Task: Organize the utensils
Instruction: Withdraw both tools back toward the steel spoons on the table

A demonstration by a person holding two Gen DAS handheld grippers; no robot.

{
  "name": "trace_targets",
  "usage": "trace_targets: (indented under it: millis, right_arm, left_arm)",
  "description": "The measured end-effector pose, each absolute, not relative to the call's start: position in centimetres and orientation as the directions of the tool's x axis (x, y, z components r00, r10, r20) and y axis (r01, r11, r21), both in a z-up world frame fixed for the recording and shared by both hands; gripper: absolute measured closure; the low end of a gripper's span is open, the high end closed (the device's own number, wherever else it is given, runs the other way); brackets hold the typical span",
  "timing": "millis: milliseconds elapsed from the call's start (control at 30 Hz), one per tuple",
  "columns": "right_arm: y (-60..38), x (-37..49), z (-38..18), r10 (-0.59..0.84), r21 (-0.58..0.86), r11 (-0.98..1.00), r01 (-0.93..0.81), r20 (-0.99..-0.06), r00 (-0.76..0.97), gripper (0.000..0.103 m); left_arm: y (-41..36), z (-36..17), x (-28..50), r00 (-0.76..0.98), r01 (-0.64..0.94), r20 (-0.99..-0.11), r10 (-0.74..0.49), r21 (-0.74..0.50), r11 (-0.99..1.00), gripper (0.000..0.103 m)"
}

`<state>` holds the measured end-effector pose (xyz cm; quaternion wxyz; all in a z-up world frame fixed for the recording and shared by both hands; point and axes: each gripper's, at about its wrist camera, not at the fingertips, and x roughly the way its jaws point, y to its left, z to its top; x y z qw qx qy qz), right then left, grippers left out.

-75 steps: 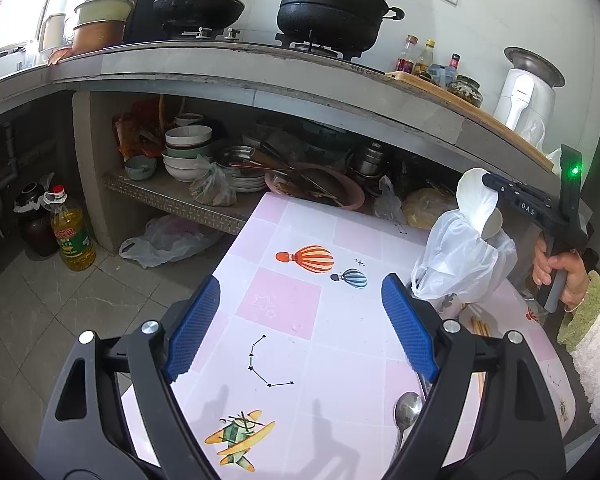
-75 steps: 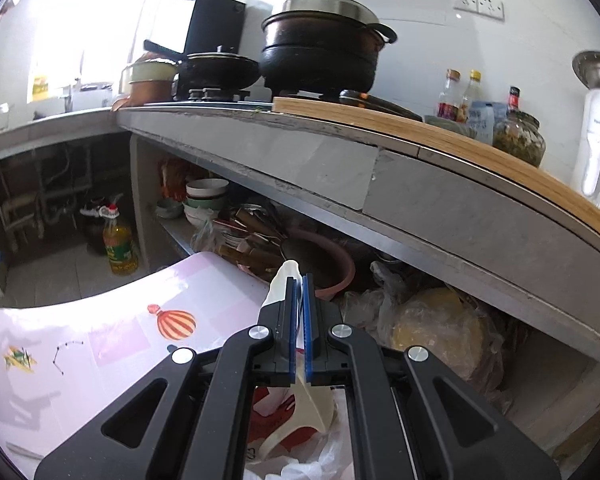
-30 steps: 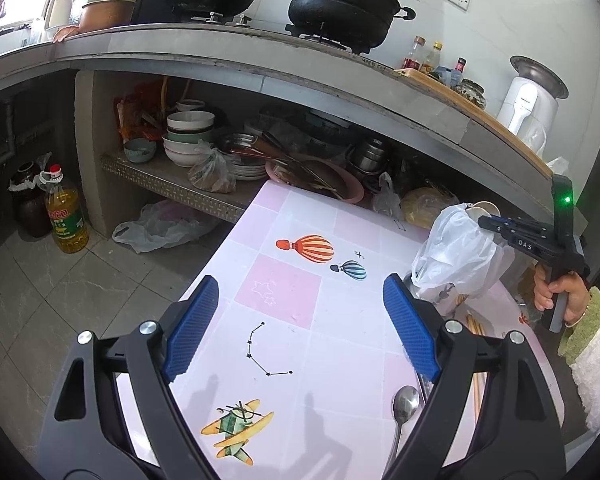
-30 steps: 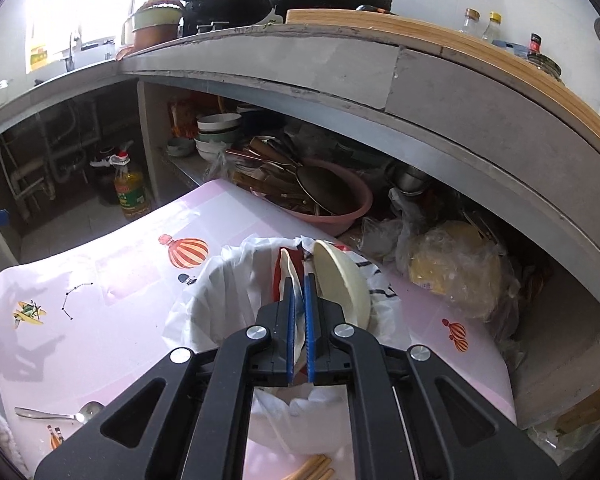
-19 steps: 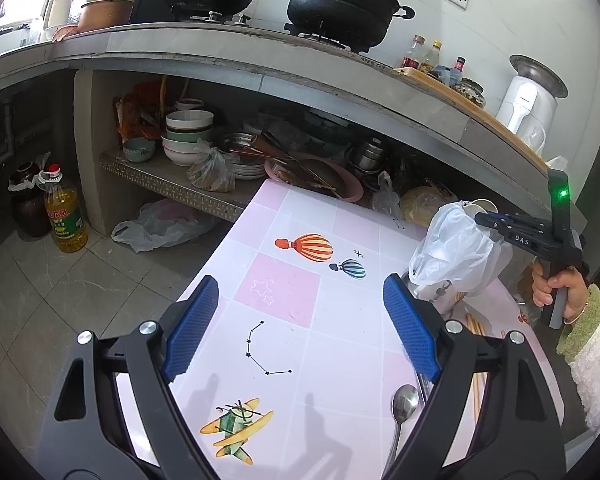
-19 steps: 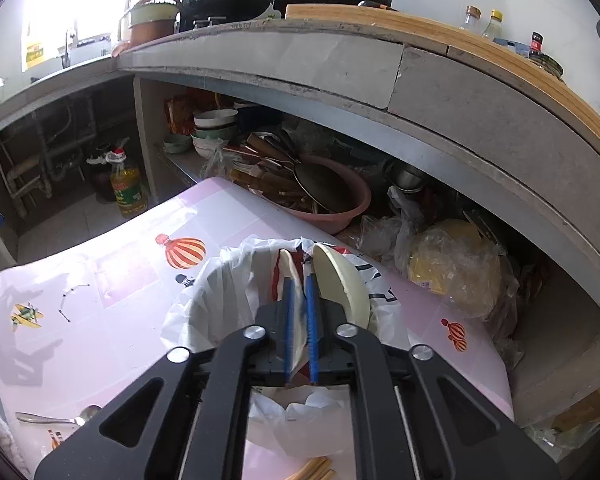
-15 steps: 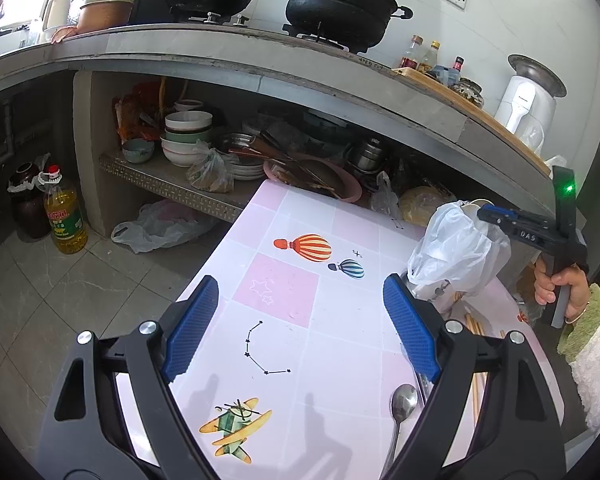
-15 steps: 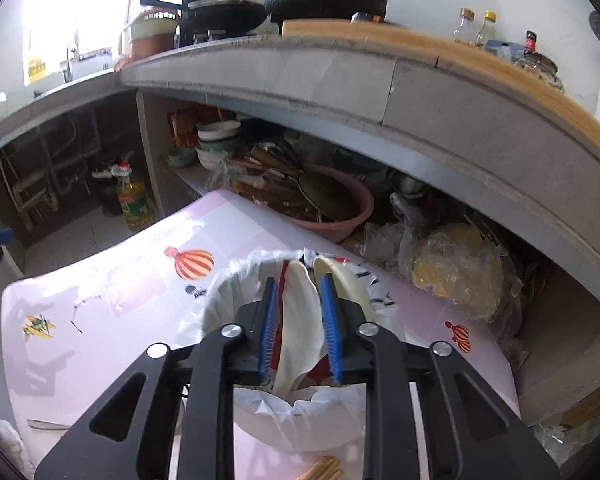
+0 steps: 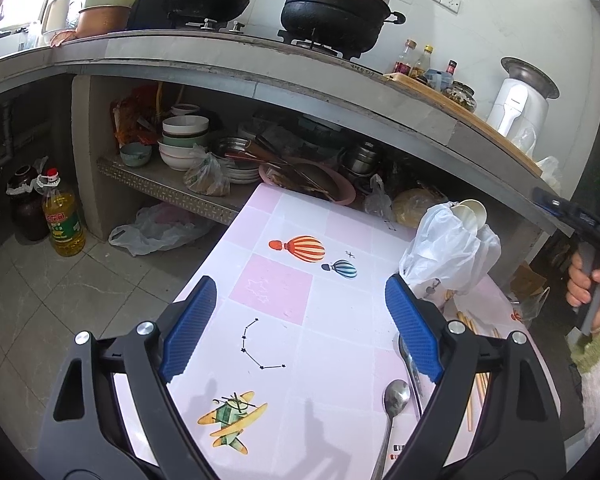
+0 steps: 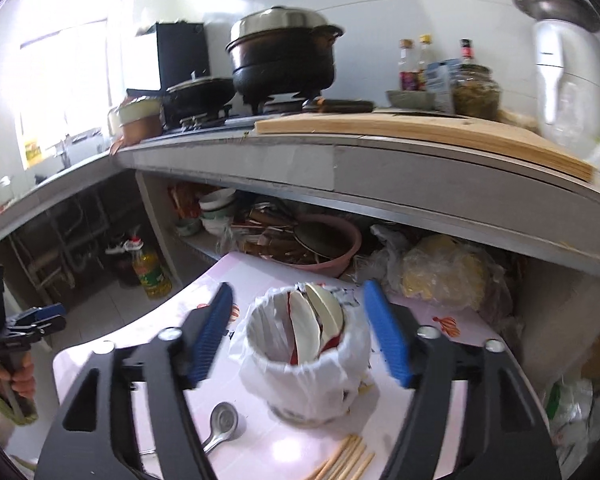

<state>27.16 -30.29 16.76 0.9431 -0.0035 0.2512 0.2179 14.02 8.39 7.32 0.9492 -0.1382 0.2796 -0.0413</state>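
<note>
No readable text; oil bottle [image 9: 63,221] label and white appliance [image 10: 555,65] marking too blurred.

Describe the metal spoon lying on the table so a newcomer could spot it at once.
Start at the pink patterned table below the kitchen counter, then find the bag-lined holder of white ceramic spoons. The metal spoon lies flat in front of it, beside wooden chopsticks; it alone is shiny steel.

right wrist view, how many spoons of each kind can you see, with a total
white ceramic spoons standing in the white bag-lined cup: 2
grey metal spoon lying on the pink table: 1
total: 3
</note>
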Motion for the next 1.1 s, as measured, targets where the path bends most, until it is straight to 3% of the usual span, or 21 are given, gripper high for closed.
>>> trace_targets:
  millis: [167,567,1100]
  right_arm:
    - [-31.2,23.0,16.3,0.345,0.089,0.933,-0.349,-0.499,0.795,0.007]
    - [-31.0,14.8,9.9,0.14,0.048,0.989,-0.14,-0.605,0.783,0.006]
    - [-29.9,11.7,2.4,0.149,0.121,0.989,-0.09,-0.695,0.703,0.006]
  left_arm:
    - [7.9,7.0,13.8,0.833,0.018,-0.525,-0.178,-0.295,0.955,0.02]
    - [4.7,4.5,13.6,0.767,0.125,-0.582,-0.271,-0.278,0.953,0.02]
    - [-4.9,-2.1,14.2,0.537,0.422,-0.743,-0.399,-0.173,0.89,0.02]
